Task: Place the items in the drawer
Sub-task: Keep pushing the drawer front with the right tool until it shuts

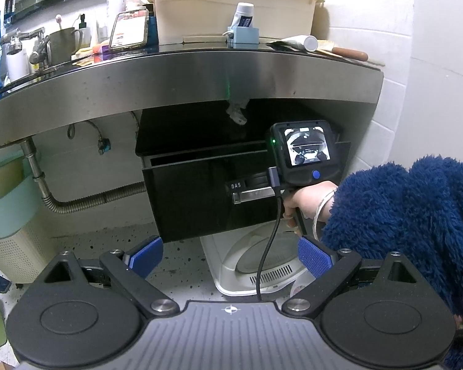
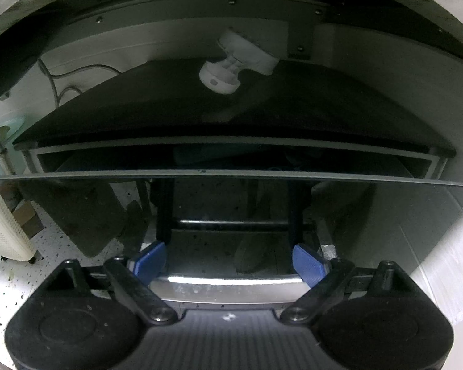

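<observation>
Drawer [image 1: 200, 197]: black, pulled slightly out below the steel counter edge [image 1: 182, 80].
Your right gripper [image 2: 230, 259]: at the drawer front, blue pads spread either side of the chrome handle [image 2: 231, 280], not clamped on it.
Your left gripper [image 1: 230, 254]: back from the drawer, fingers wide apart, empty.
Toothpaste tube [image 1: 296, 43]: lay on the counter above the drawer.

The drawer [image 1: 200, 197] sits ahead of the left gripper [image 1: 230, 257], pulled partly out under the counter [image 1: 182, 77]. The right gripper [image 2: 230, 257] is just before the drawer front, its handle bar [image 2: 228, 280] lying between the fingers. On the counter above stand a tub [image 1: 231, 9], a phone [image 1: 129, 27] to its left, and a faucet [image 1: 31, 43] further left.
</observation>
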The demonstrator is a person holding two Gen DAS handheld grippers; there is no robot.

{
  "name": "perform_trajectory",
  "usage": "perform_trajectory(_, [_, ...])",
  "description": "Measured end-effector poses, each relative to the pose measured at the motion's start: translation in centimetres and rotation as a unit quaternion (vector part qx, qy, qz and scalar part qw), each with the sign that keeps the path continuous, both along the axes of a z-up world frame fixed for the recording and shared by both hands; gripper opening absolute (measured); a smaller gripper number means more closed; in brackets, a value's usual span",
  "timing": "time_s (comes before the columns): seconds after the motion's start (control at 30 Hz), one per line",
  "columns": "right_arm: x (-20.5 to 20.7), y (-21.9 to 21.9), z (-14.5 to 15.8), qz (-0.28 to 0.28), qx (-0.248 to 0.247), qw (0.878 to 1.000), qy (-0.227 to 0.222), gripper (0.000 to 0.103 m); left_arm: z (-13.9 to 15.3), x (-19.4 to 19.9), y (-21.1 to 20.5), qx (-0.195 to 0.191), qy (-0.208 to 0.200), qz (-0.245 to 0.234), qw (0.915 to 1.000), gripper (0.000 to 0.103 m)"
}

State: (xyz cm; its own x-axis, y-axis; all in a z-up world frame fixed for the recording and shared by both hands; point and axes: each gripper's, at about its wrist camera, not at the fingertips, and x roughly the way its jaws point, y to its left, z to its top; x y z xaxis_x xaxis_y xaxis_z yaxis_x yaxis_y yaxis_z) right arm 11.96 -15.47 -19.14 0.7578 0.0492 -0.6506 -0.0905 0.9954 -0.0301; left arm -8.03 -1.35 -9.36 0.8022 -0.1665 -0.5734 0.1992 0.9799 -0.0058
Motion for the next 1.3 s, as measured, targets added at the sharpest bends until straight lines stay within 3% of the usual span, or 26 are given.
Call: perform_trajectory(1.3, [4.2, 0.3, -0.1, 0.001, 0.001, 1.000, 0.001, 0.089, -0.3, 0.0, 0.2, 0.009, 0.014, 0.002, 0.9999, 0.095])
